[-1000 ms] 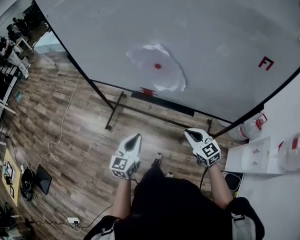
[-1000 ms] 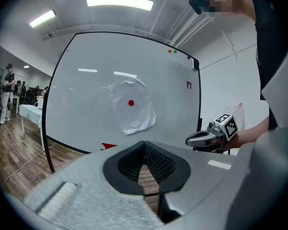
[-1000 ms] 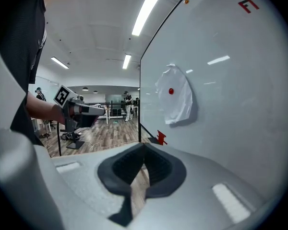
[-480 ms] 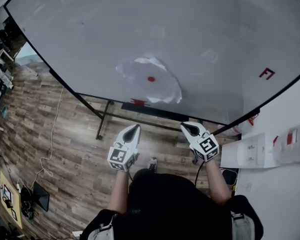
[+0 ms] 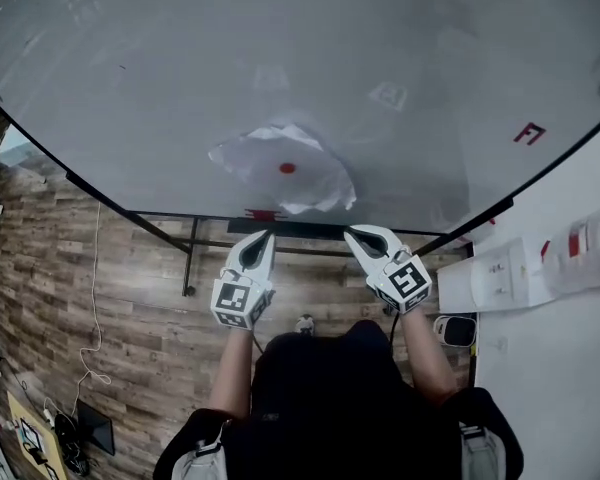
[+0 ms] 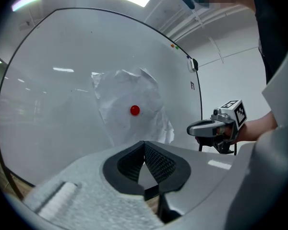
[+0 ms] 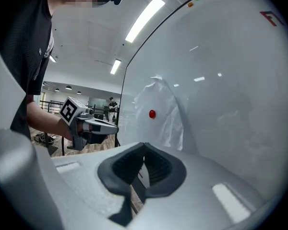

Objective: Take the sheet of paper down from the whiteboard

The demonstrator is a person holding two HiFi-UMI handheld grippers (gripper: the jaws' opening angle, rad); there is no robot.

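In your head view, the crumpled white sheet of paper (image 5: 310,183) hangs low on the whiteboard (image 5: 180,78), pinned at its middle by a red magnet (image 5: 287,168). Your left gripper (image 5: 263,238) and right gripper (image 5: 352,235) hover just below it, not touching it, above the wooden floor (image 5: 80,298). In your left gripper view the jaws are pressed together and empty, and the sheet lies straight ahead, wrinkled, its lower corner curling off the board. Your right gripper view shows those jaws closed and empty too, with the sheet ahead.

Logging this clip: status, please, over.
Left gripper, right gripper both shut, empty, off the board. Sheet of paper up on whiteboard under red magnet. Path clear.
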